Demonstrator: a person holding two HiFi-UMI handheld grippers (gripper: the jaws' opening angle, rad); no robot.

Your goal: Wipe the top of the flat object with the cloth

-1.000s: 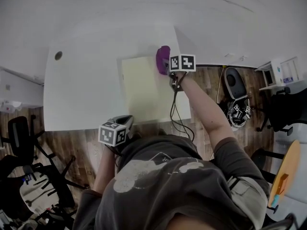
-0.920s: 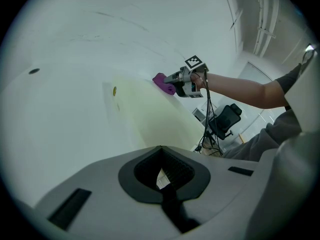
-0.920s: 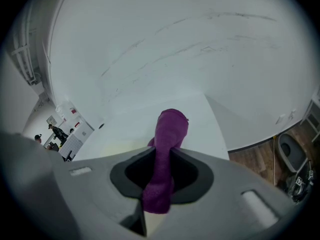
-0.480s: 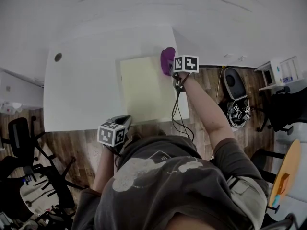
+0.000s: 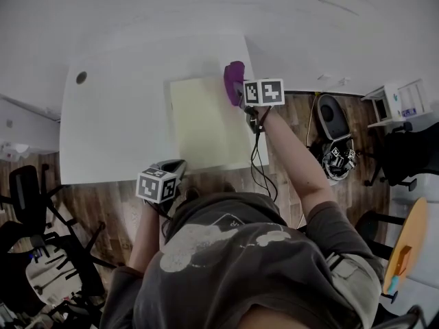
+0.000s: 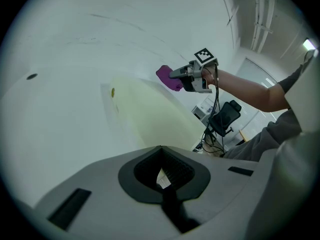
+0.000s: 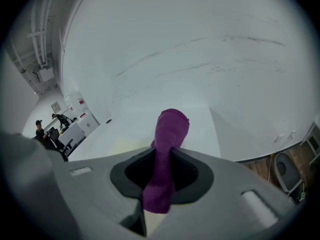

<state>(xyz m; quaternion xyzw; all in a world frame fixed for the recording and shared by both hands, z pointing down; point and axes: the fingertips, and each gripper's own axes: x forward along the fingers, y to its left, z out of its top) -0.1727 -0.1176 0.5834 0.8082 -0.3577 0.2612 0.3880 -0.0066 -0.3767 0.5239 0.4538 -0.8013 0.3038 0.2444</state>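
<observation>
A flat pale yellow sheet lies on the white table; the left gripper view shows it too. My right gripper is shut on a purple cloth at the sheet's far right corner. That cloth runs up between the jaws in the right gripper view and folds over beyond them. From the left gripper view the cloth hangs in the right gripper just above the sheet. My left gripper is shut and empty at the table's near edge, left of the sheet.
A small round hole marks the table's far left corner. A wall rises behind the table. Office chairs and a cable stand on the wooden floor to the right; more chairs are at the left.
The right gripper with the cloth slid right along the sheet's far edge, then back left and slightly farther away. The left gripper barely shifted.
</observation>
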